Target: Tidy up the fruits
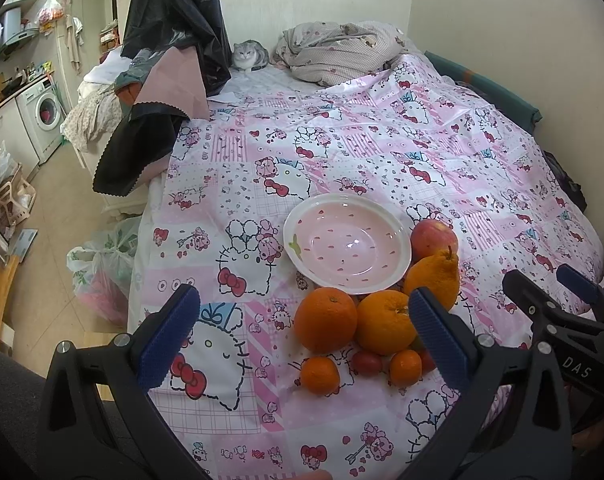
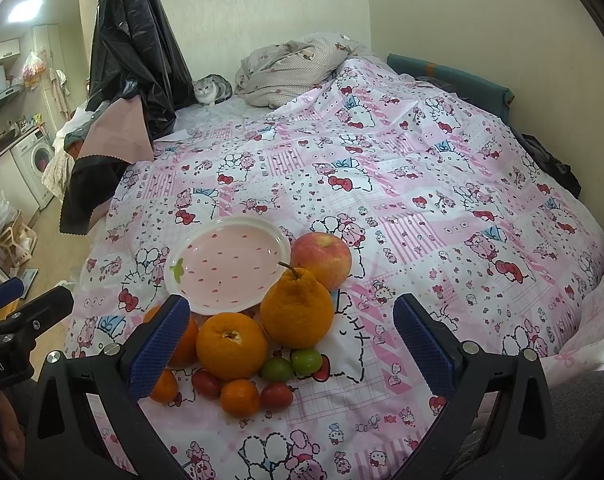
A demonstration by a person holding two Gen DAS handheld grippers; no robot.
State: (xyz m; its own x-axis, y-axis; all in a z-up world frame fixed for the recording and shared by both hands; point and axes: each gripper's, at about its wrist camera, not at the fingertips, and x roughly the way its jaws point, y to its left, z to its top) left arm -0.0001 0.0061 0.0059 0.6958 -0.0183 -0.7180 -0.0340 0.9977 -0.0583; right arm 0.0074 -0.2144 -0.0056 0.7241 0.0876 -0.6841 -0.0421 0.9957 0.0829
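A bed [image 2: 441, 168] fills the room's right side, spread with a pink-and-white cartoon-print cover; a kitchen strip with a washing machine [image 1: 46, 118] runs along the left wall.

The left tool [image 1: 303, 334] hangs above the near edge of the bed with its blue pads spread wide and nothing between them. The right tool [image 2: 292, 338] does the same just beside it, pads wide apart and holding nothing; its black frame shows at the right edge of the left wrist view.

Ahead of both tools lies the fruit, bunched together on the cover. Nearest are two small mandarins [image 2: 240, 397], cherry tomatoes [image 2: 277, 395] and two green plums [image 2: 306, 361]. Behind these sit two round oranges [image 2: 232, 346], one partly hidden behind the right tool's left finger. To their right stands a knobby, pear-shaped orange [image 2: 297, 312], long axis upright, its necked top and stem pointing up and slightly left toward the plate. A red-yellow apple [image 2: 321, 260] rests behind it, stem dimple up, touching or nearly touching the plate's rim.

The pink plate [image 2: 206, 300], dotted like a strawberry, lies flat just behind the oranges with nothing in it.

Farther back, a grey-and-white cat [image 2: 212, 89] sits facing the cameras beside a crumpled quilt [image 2: 298, 68]. Black plastic sheeting [image 2: 136, 40] hangs at the bed's left.
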